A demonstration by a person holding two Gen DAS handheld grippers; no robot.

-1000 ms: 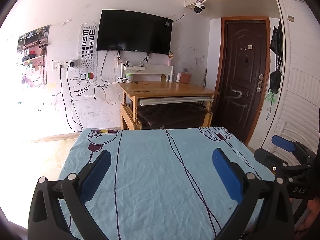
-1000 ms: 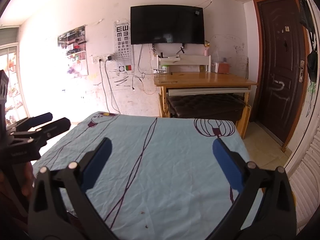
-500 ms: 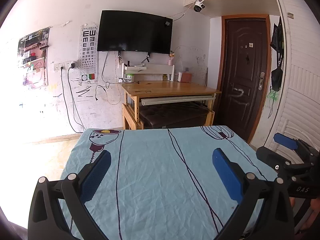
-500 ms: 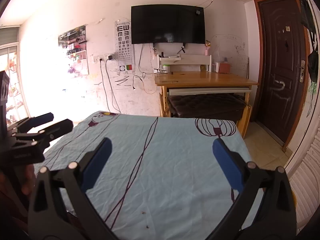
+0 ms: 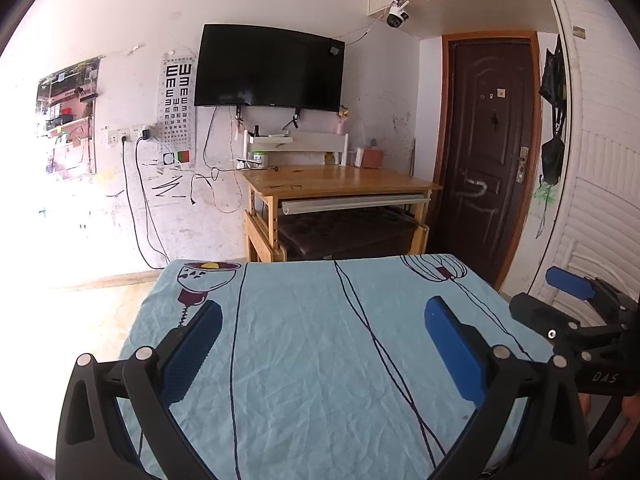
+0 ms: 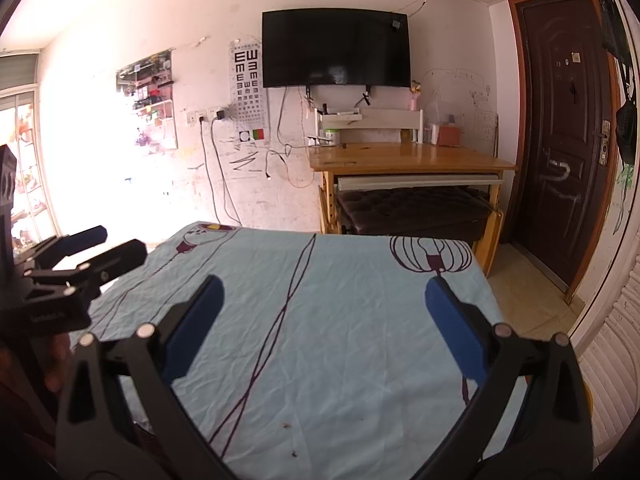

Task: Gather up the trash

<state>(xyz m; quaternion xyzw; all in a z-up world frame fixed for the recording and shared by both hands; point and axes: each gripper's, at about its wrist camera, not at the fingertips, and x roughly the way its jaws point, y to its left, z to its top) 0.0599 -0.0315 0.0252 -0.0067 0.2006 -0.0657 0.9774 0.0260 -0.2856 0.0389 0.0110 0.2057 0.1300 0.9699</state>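
A table under a light blue cloth [image 5: 312, 352] with dark line drawings fills the lower part of both views. My left gripper [image 5: 322, 328] hangs open over its near half, nothing between the blue pads. My right gripper [image 6: 324, 312] is open too, over the same cloth [image 6: 340, 320]. A few tiny dark crumbs [image 6: 286, 426] lie on the cloth near the front edge in the right wrist view. No larger piece of trash shows. Each gripper appears at the edge of the other's view: the right one [image 5: 576, 304] at far right, the left one [image 6: 84, 256] at far left.
Beyond the table stands a wooden desk [image 5: 336, 184] with a dark padded bench [image 5: 344, 232] under it, below a wall-mounted TV [image 5: 268, 68]. A dark door [image 5: 488, 148] is at the right, white slatted panels [image 5: 600, 216] beside it. Cables hang down the wall at left.
Both grippers have risen and tilted slightly, so the desk and door sit a little lower in view. Both stay open and hold nothing.
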